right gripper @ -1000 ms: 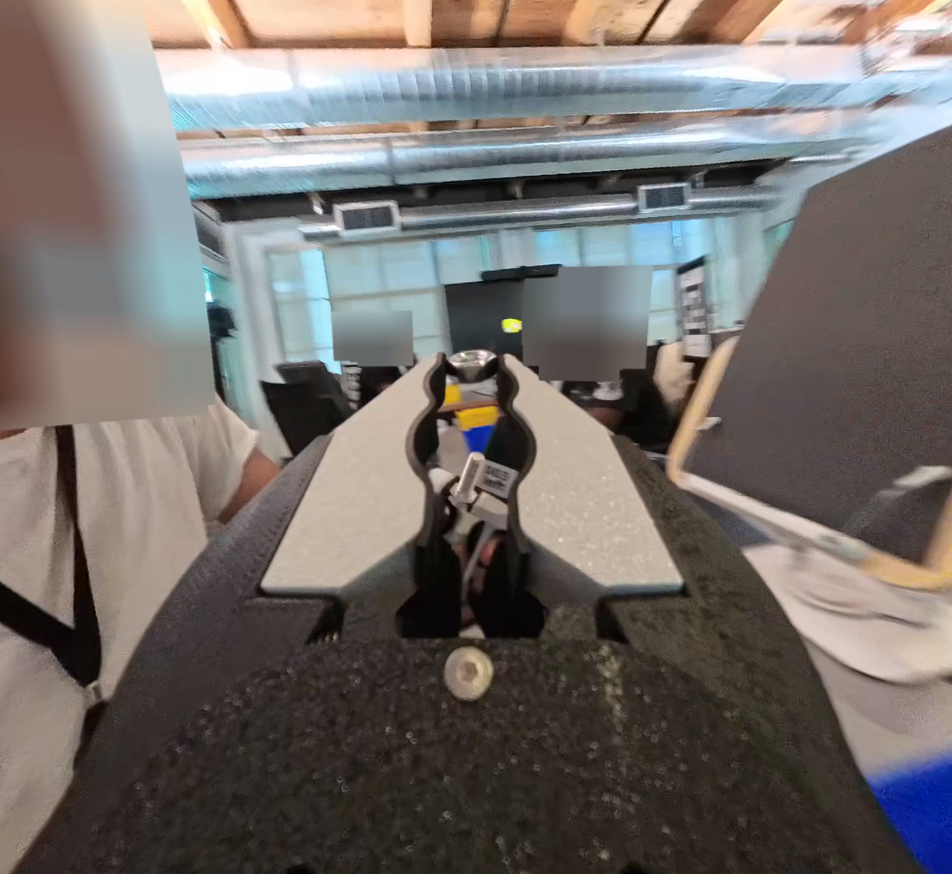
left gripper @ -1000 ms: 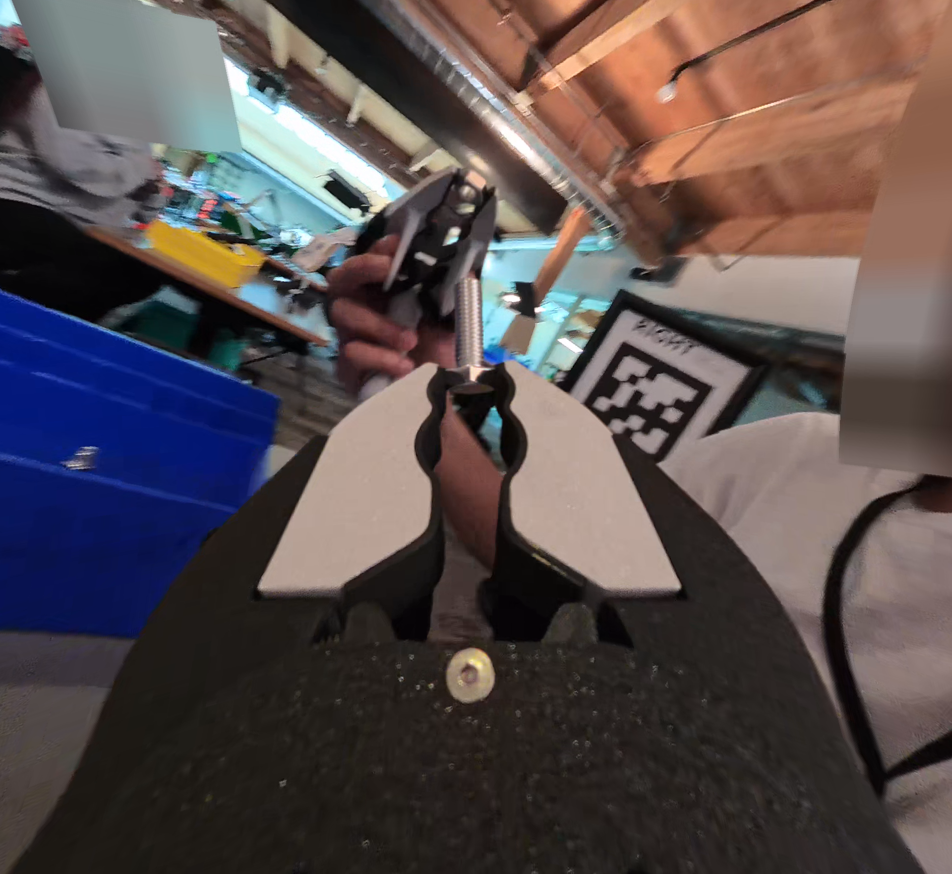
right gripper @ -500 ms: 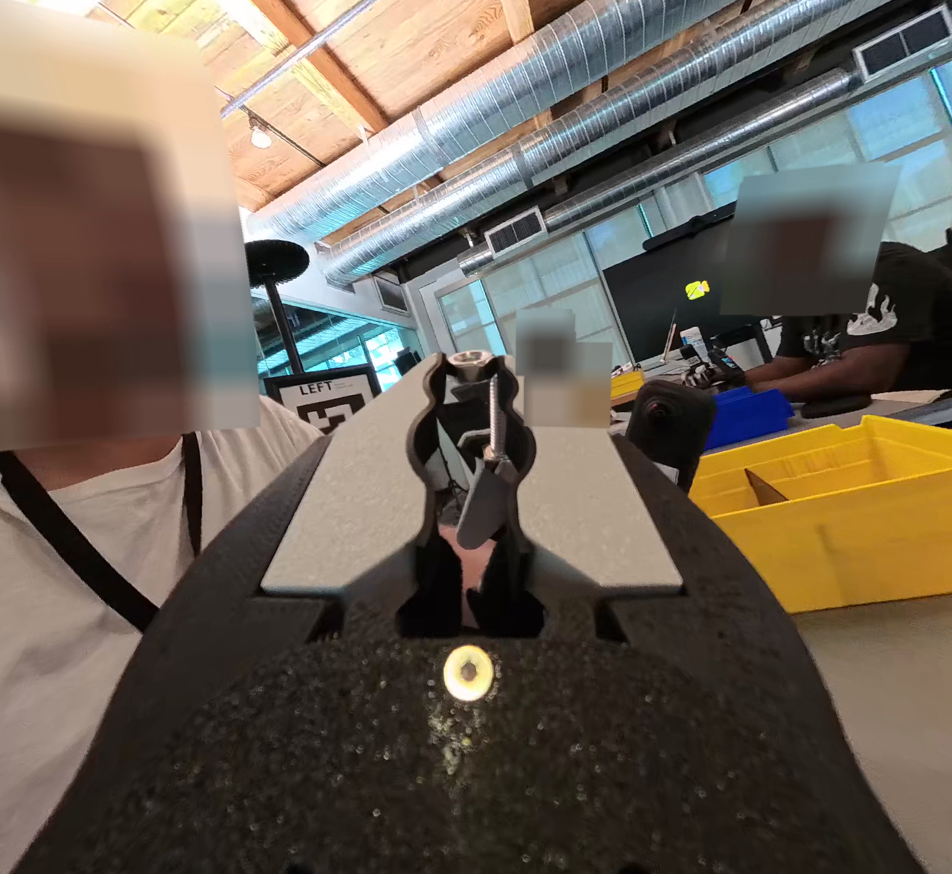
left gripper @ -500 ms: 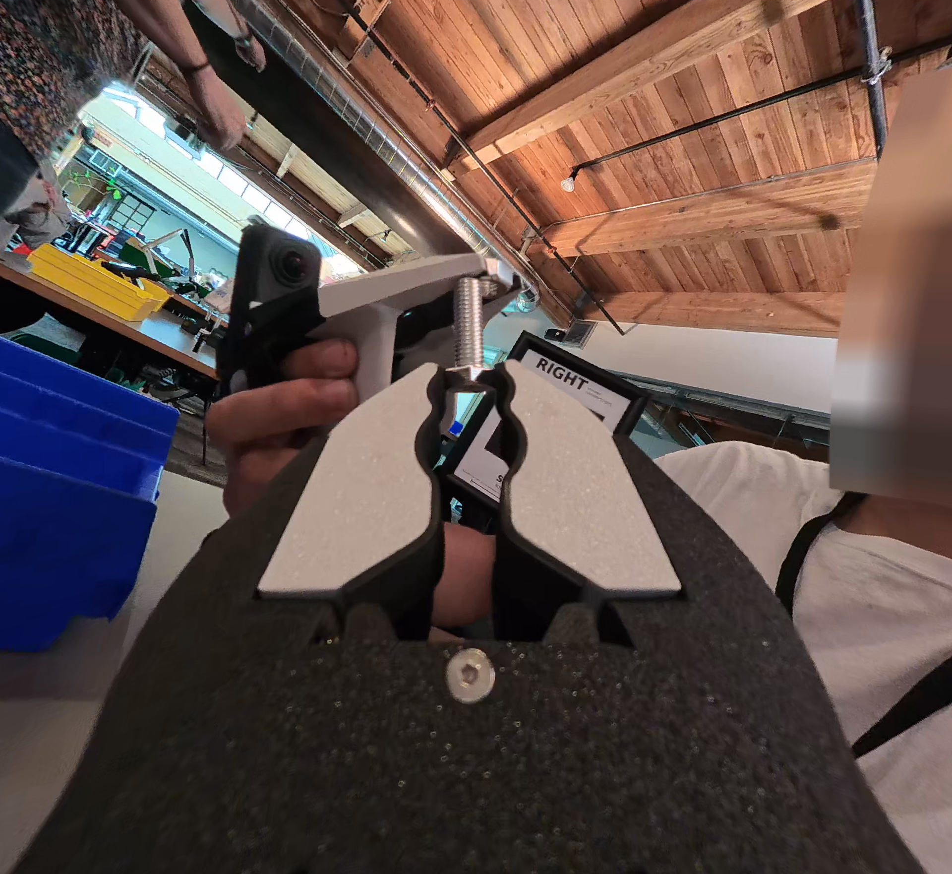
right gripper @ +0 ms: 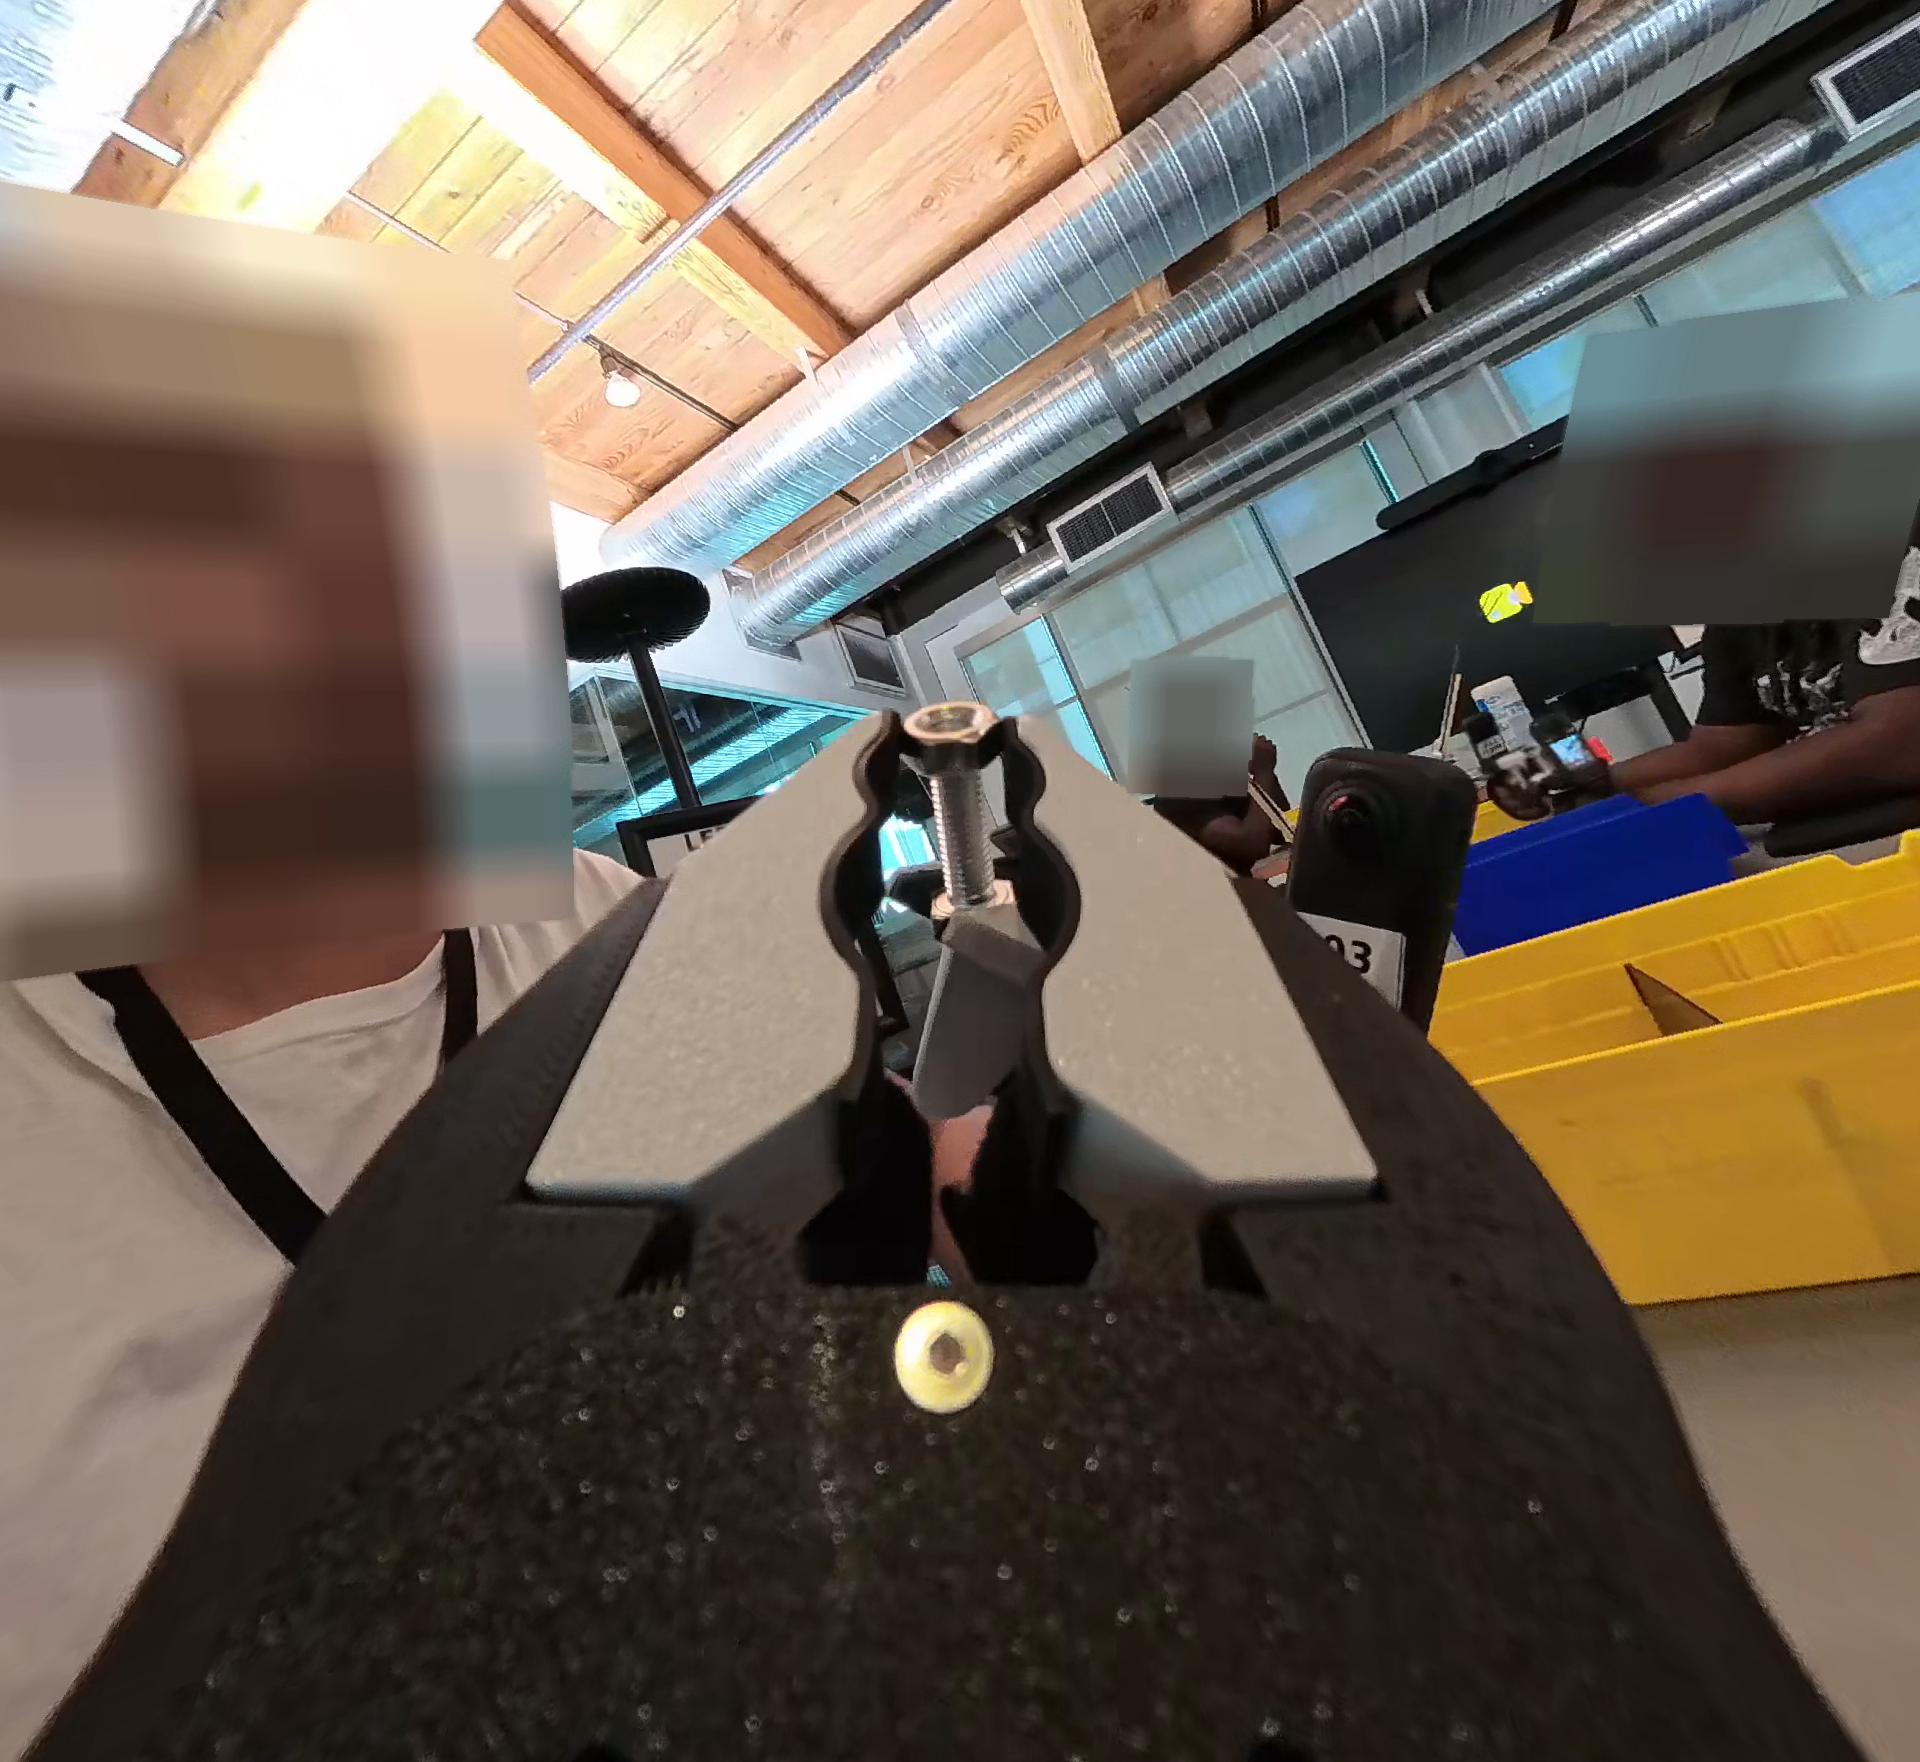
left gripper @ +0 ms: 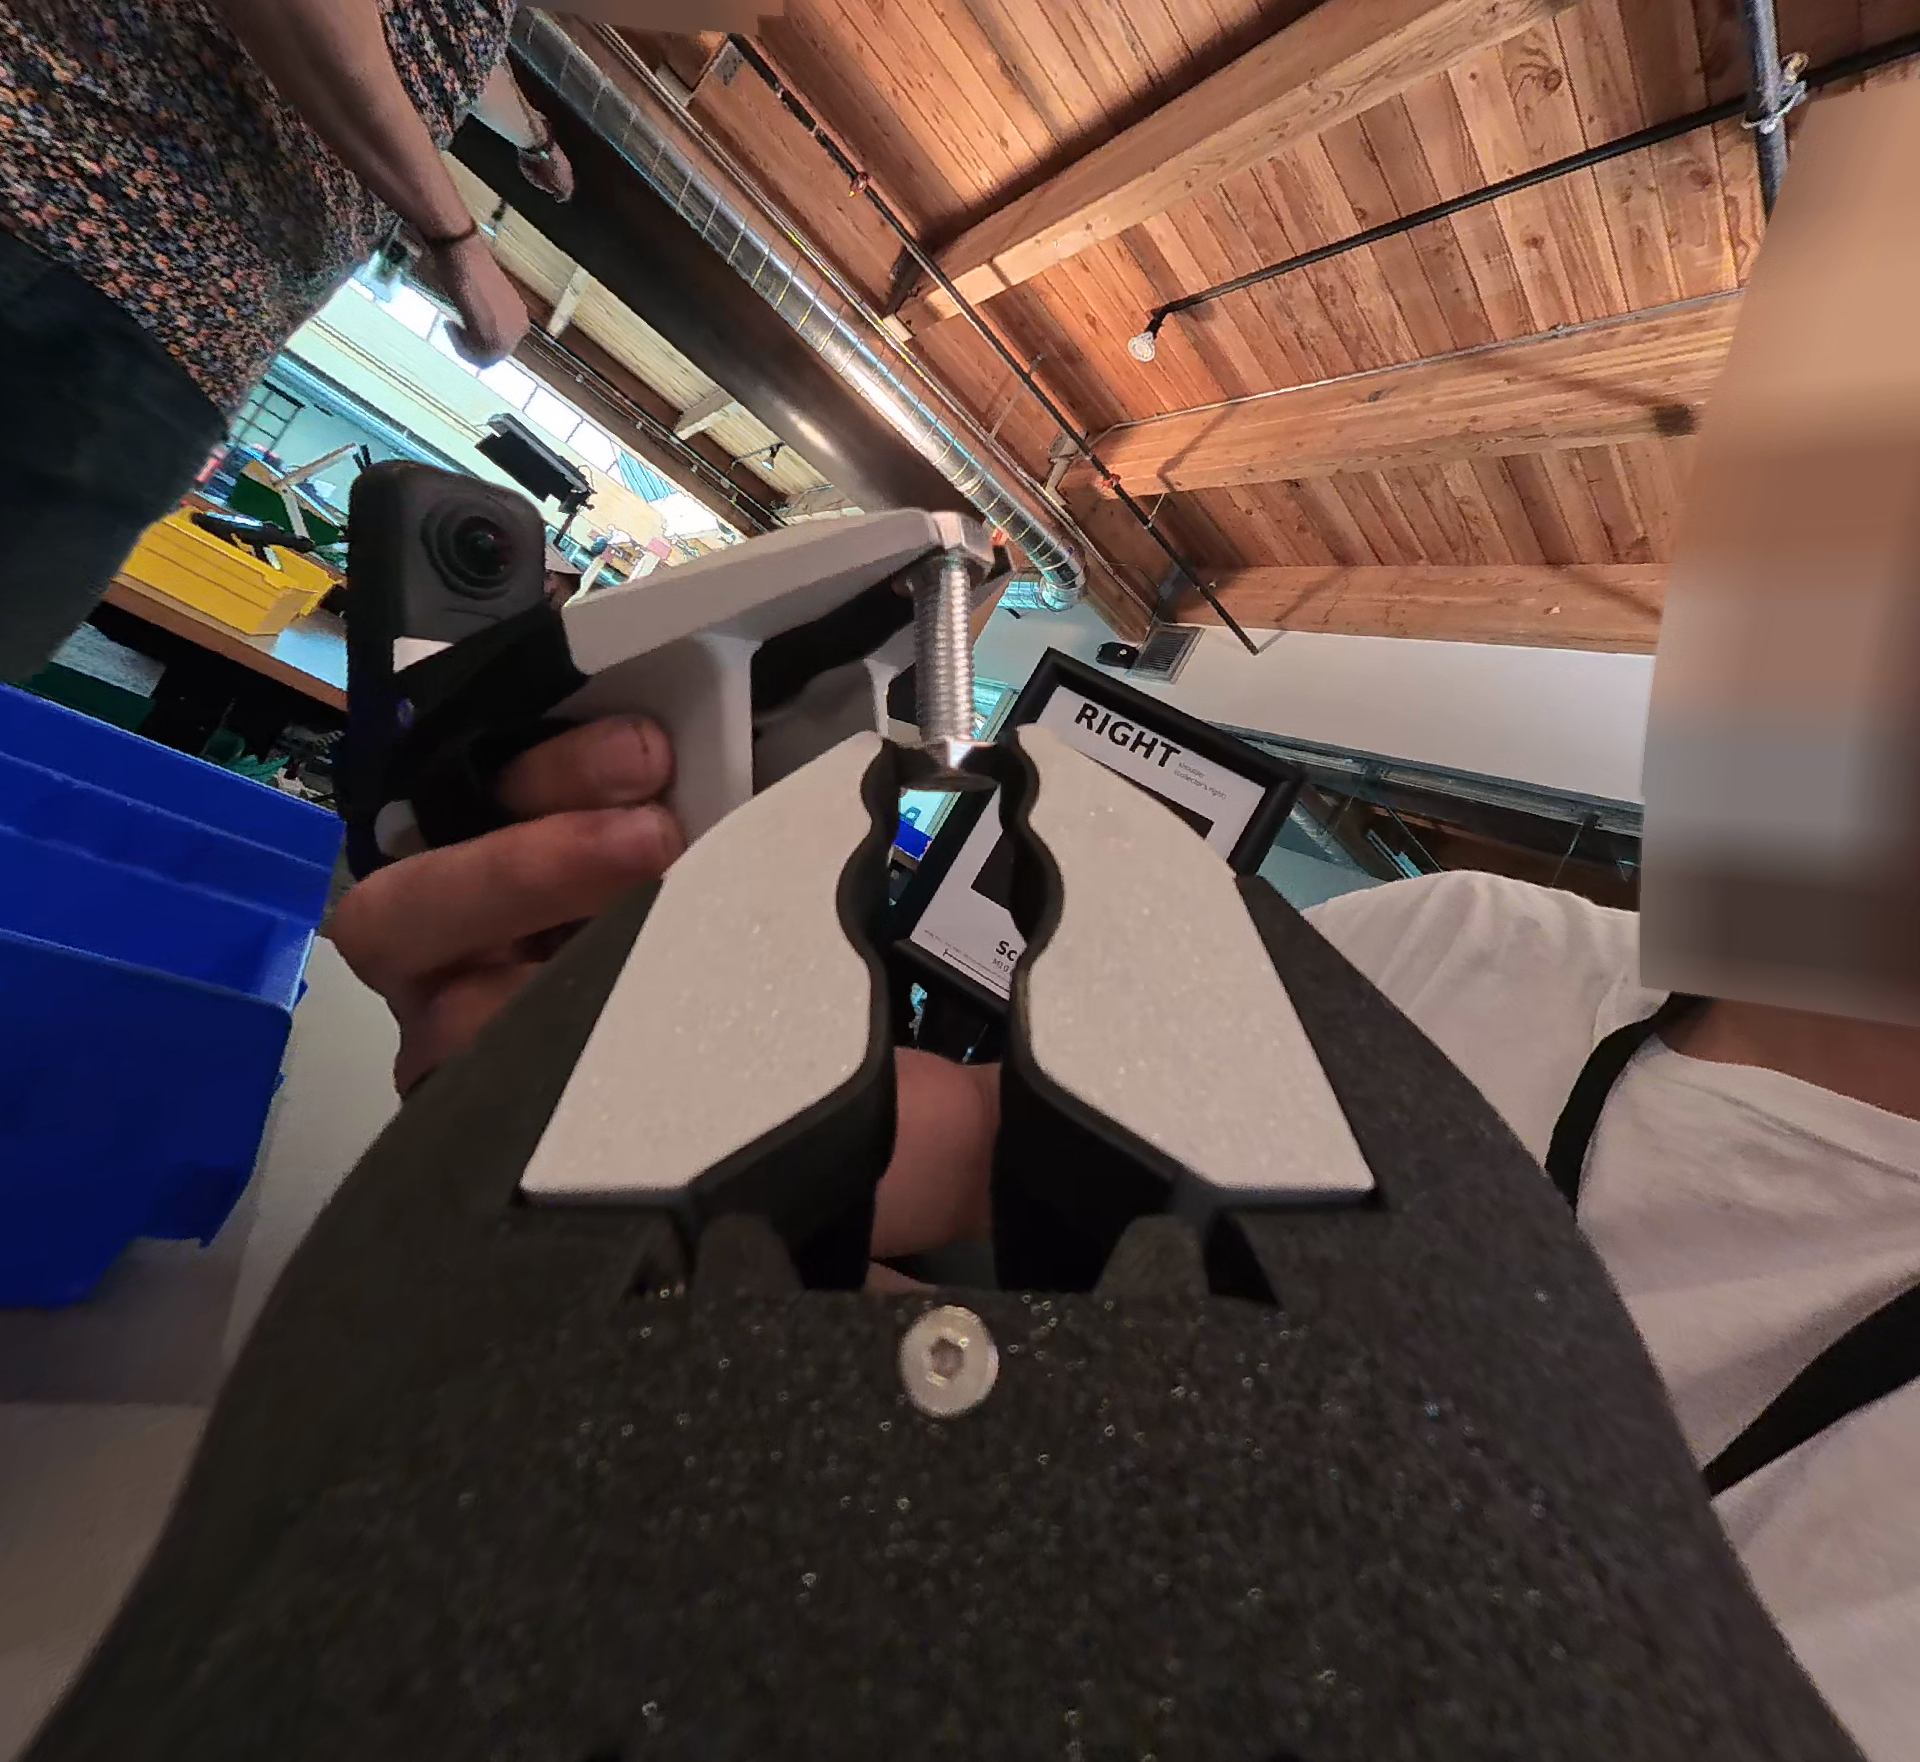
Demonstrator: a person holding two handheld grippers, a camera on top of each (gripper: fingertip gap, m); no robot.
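Observation:
In the left wrist view my left gripper (left gripper: 943, 765) is shut on a small silver hex nut (left gripper: 951, 762) at its fingertips. A silver threaded bolt (left gripper: 943, 652) rises from the nut to the tips of my right gripper (left gripper: 961, 540), which a hand holds from the left. In the right wrist view my right gripper (right gripper: 948, 744) is shut on the bolt's hex head (right gripper: 948, 733). The shaft (right gripper: 961, 829) runs down between the fingers to the nut (right gripper: 971, 900), pinched by the left gripper's grey fingers (right gripper: 971, 995).
A blue bin (left gripper: 125, 985) is at the left, and a yellow divided bin (right gripper: 1714, 1068) with a blue bin (right gripper: 1590, 860) behind it at the right. A framed marker card (left gripper: 1122, 808) hangs on the white-shirted person. Another person (left gripper: 156, 102) stands at upper left. My left and right fingertips are right by each other.
Both grippers have tilted up toward the ceiling. The right gripper has swung round the bolt from head-on to side-on in the left view. Both grasps have stayed shut on nut and bolt.

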